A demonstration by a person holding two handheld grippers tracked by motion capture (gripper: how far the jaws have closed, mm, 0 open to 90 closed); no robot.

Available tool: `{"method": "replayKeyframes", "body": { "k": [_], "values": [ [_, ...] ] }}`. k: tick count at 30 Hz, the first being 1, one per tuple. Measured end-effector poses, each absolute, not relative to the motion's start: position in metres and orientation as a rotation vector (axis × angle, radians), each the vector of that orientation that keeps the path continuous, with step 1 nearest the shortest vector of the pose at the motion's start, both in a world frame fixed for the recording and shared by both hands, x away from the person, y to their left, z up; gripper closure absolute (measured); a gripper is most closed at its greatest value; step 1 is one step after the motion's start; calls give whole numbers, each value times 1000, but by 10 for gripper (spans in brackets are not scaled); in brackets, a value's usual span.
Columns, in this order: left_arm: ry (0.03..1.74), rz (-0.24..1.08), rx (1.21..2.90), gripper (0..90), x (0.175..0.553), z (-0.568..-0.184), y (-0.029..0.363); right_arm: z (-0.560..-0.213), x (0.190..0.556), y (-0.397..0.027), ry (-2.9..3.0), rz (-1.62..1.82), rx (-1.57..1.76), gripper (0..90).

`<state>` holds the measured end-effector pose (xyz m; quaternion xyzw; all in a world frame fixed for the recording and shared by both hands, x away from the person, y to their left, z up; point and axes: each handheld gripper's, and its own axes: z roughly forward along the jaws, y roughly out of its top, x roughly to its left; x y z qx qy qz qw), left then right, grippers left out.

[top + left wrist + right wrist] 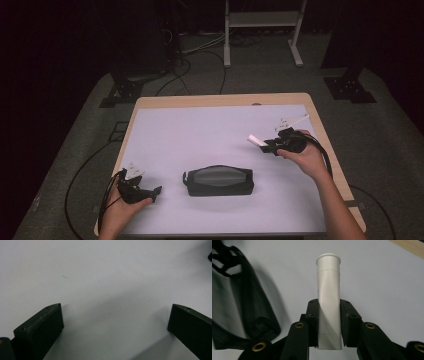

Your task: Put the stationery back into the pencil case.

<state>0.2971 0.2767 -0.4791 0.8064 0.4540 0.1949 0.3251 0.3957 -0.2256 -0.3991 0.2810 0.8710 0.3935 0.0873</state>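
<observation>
My right gripper (272, 145) is shut on a small white tube (257, 140), held above the white mat at the right side. In the right gripper view the white tube (328, 297) stands between the two black pads (313, 315), cap end pointing away. A black mesh pouch (218, 180) lies flat at the mat's front centre; its edge (242, 312) is at the left of the right gripper view. My left gripper (150, 192) rests at the front left, jaws wide apart over bare mat, with nothing between its fingers (40, 327).
A white mat (200, 135) covers the wooden table (220, 99). Cables (85, 170) trail off the left side onto grey floor. A white frame stand (262, 30) sits beyond the table's far edge.
</observation>
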Motion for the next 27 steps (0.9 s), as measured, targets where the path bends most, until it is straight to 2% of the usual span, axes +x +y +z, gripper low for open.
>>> {"method": "replayKeyframes", "body": {
  "k": [14,27],
  "values": [
    [1191,510,2116,0,297,-479,277,-380,360,-188,2689,1259,611,698],
    [1190,510,2116,0,297,-479,277,-382,346,-149,2785,1258,429,698]
  ]
}}
